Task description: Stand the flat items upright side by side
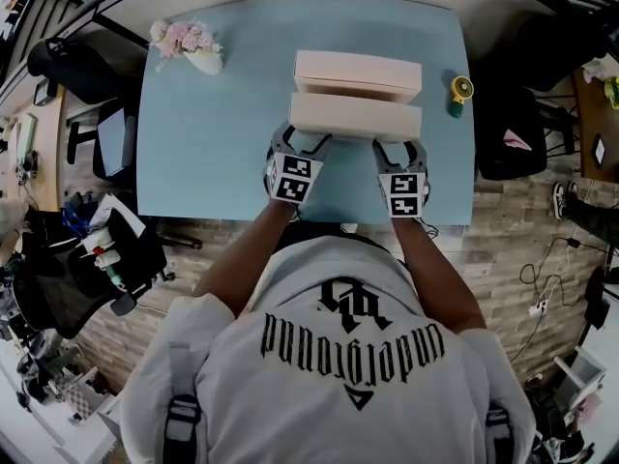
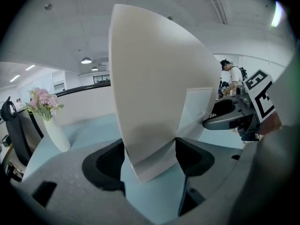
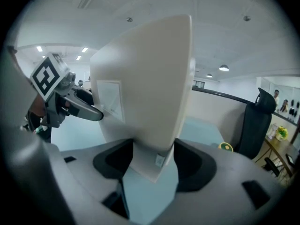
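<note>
Both hand-held grippers are sharing one load. Left gripper (image 1: 306, 145) is clamping the near left end of the front box (image 1: 355, 119), and right gripper (image 1: 397, 149) is clamping its near right end. In each gripper view the jaws are standing wide, with their pads pressing on the pale cardboard between them, so the wide opening is a grip on a thick item and not an empty gape.

The front box is standing tall between the jaws, rising straight up from them. Holding it at both ends is probably keeping the long panel from twisting or tipping.

Directly beyond the grippers, on the far side of the held box, the back box (image 1: 358, 73) is resting on the blue table (image 1: 213, 143), parallel to the held one and close against it. The pair thus appear to be forming the side-by-side row. Whether the front box's lower edge is already bearing on the table cannot be told.

Well off to the left gripper's left a vase of flowers (image 1: 189, 46) is standing. A small yellow object (image 1: 460, 92) is sitting beyond the right gripper, to its right. Both are clear of the work.
</note>
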Action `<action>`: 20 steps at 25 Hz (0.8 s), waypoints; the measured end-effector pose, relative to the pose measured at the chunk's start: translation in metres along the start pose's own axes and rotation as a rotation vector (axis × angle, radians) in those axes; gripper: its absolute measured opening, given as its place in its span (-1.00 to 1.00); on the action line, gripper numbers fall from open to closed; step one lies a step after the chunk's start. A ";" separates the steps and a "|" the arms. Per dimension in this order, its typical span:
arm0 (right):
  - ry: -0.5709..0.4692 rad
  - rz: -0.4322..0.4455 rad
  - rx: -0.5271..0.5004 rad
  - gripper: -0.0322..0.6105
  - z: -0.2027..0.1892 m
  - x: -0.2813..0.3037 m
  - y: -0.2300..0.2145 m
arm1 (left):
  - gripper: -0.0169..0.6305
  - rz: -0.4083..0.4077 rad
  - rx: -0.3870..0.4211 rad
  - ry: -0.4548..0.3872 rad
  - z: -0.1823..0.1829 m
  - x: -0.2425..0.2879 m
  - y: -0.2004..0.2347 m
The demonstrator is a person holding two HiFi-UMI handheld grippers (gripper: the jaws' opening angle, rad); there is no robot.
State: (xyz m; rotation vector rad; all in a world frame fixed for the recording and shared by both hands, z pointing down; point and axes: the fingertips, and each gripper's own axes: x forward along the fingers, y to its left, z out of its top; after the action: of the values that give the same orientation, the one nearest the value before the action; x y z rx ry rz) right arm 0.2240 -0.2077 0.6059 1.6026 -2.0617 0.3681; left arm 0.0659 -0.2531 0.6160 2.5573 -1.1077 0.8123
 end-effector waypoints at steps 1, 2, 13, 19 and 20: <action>0.002 0.000 0.001 -0.05 0.000 0.002 -0.001 | 0.13 -0.001 0.000 0.004 0.000 0.002 0.001; 0.002 0.000 0.001 -0.05 0.000 0.004 -0.002 | 0.13 -0.002 0.000 0.006 0.000 0.004 0.001; -0.005 0.001 -0.006 -0.05 0.004 0.013 -0.006 | 0.14 0.000 -0.015 -0.001 0.002 0.012 0.008; -0.009 0.009 -0.008 -0.03 0.003 0.016 -0.009 | 0.15 -0.003 -0.020 -0.010 0.002 0.015 0.008; -0.011 0.012 -0.008 -0.02 0.003 0.016 -0.009 | 0.15 -0.004 -0.019 -0.013 0.001 0.015 0.008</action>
State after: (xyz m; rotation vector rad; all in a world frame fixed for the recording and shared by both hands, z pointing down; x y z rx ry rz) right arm 0.2289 -0.2252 0.6113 1.5915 -2.0793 0.3563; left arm 0.0689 -0.2685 0.6239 2.5523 -1.1084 0.7812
